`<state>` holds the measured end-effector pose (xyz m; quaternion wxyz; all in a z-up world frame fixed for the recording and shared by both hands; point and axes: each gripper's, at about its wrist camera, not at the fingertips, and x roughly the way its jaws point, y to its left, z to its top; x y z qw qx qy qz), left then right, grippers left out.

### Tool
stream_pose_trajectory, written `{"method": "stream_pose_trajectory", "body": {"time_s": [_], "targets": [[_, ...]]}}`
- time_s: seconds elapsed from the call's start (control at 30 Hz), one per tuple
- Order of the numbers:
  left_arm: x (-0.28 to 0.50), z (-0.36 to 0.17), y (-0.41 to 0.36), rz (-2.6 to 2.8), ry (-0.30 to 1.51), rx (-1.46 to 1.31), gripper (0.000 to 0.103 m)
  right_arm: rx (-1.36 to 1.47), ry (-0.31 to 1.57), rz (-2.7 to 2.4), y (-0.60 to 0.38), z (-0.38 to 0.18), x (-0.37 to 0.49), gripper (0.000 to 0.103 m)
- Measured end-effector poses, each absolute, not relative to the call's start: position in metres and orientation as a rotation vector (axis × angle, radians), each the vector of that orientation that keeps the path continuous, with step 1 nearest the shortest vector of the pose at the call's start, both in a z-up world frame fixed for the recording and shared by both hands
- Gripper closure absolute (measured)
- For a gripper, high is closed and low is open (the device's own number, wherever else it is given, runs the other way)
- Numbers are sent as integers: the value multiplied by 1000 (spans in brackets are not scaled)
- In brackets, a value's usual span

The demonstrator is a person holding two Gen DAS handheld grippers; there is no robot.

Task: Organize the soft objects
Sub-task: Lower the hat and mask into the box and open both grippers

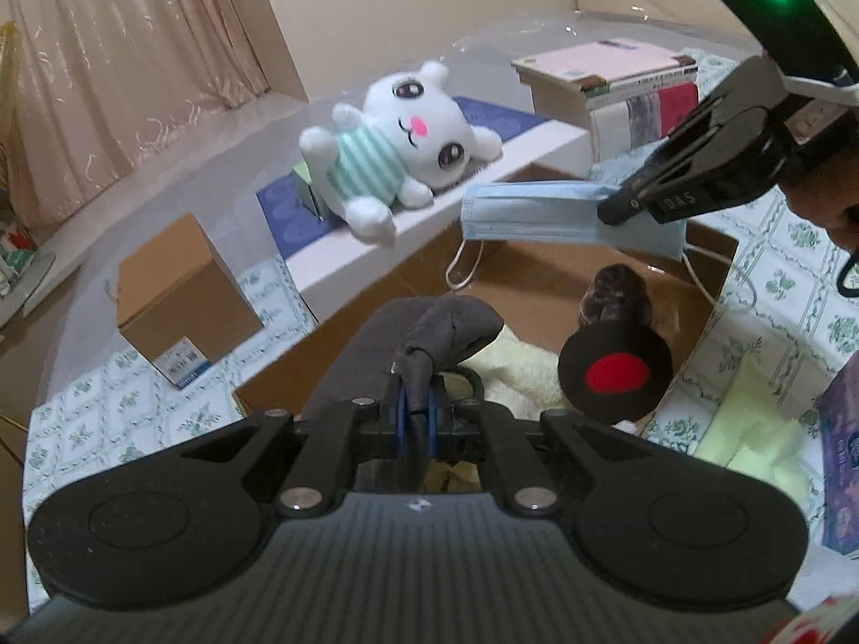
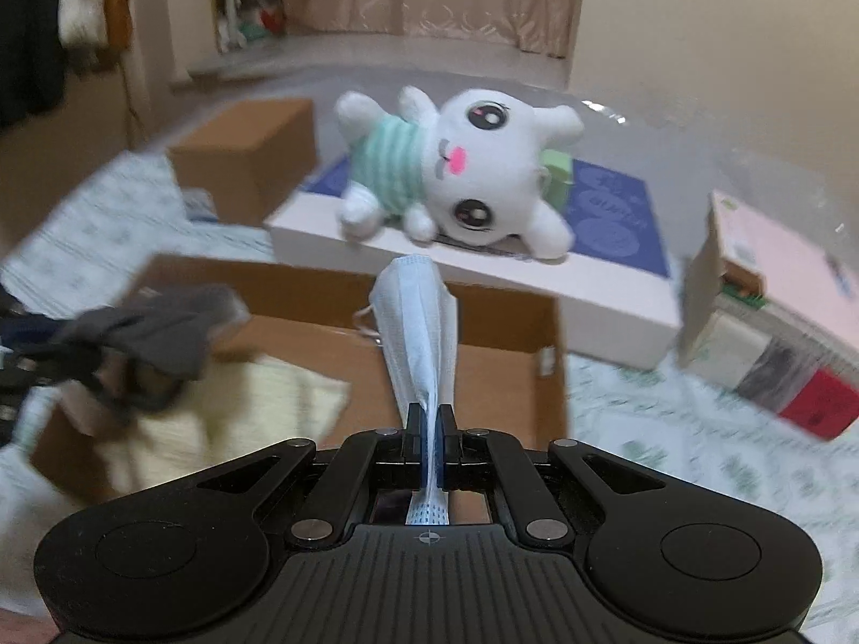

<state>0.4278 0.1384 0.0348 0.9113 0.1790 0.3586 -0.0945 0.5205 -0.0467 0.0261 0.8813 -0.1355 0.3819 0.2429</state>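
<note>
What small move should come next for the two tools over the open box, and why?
Probably lower both and open them. The left tool pinches a gray cloth and the right tool a blue face mask, both above the cardboard box, where a yellow towel already lies.

a white plush animal in a striped shirt (image 1: pixel 386 150) lies on a flat white box (image 1: pixel 429 214), behind an open brown cardboard box (image 1: pixel 537 279) holding a pale yellow towel (image 1: pixel 515 370).

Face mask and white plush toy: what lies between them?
Nothing but the box's far wall and the white box's edge; the mask hangs short of the toy, seen from the right wrist.
</note>
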Motion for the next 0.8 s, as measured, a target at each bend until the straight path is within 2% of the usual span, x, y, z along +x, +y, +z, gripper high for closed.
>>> {"method": "stream_pose_trajectory", "body": {"time_s": [0.23,0.43,0.5,0.53,0.57,0.6,0.63,0.67,0.8], "targets": [[435,24,146,-207,763,356,96,-308,880,480,-45,-1,536,100],[432,24,152,-235,777,327,90,-250,934,485,-54,-6,536,100],[428,26,153,-234,773,319,73,-232,936,492,-56,-1,534,100],[426,28,153,-232,764,308,68,-209,942,502,-58,2,533,99],[423,30,154,-235,757,292,64,-185,948,513,-60,4,533,91],[421,32,156,-236,757,273,64,-163,951,520,-61,7,532,73],[420,35,157,-232,759,257,64,-148,943,523,-62,11,530,60],[418,37,158,-227,757,247,64,-141,926,522,-63,16,528,42],[405,52,160,-204,743,240,64,-142,869,527,-65,36,513,40]]}}
